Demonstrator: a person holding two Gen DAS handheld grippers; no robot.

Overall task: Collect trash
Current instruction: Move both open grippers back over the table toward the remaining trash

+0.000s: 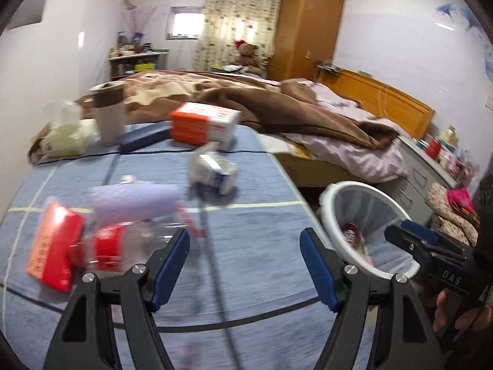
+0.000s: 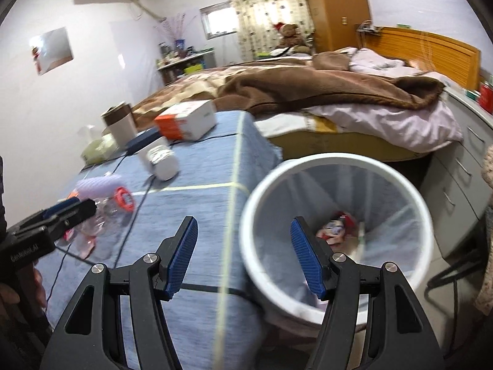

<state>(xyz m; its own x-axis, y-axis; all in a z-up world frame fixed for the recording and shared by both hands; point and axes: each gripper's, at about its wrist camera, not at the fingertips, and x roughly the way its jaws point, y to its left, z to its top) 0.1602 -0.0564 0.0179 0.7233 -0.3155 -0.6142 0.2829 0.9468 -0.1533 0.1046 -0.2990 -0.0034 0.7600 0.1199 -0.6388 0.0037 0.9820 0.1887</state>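
Trash lies on a table with a blue cloth [image 1: 246, 246]: a clear crushed plastic bottle with a red label [image 1: 123, 243], a red-orange packet [image 1: 55, 246], a lilac roll [image 1: 135, 197], a small crumpled white carton [image 1: 212, 169] and an orange-and-white box [image 1: 203, 126]. My left gripper [image 1: 245, 265] hangs open and empty over the cloth, right of the bottle. My right gripper [image 2: 243, 252] is open and empty at the table's edge, beside the white bin [image 2: 339, 203], which holds some wrappers [image 2: 336, 228]. The bin [image 1: 363, 215] shows in the left wrist view too.
A paper cup [image 1: 109, 114], a dark blue case [image 1: 141, 138] and a tissue pack [image 1: 64, 135] stand at the table's far side. A black cable [image 1: 215, 262] runs across the cloth. Behind lie a bed with a brown blanket [image 2: 323, 92] and grey drawers [image 2: 462, 166].
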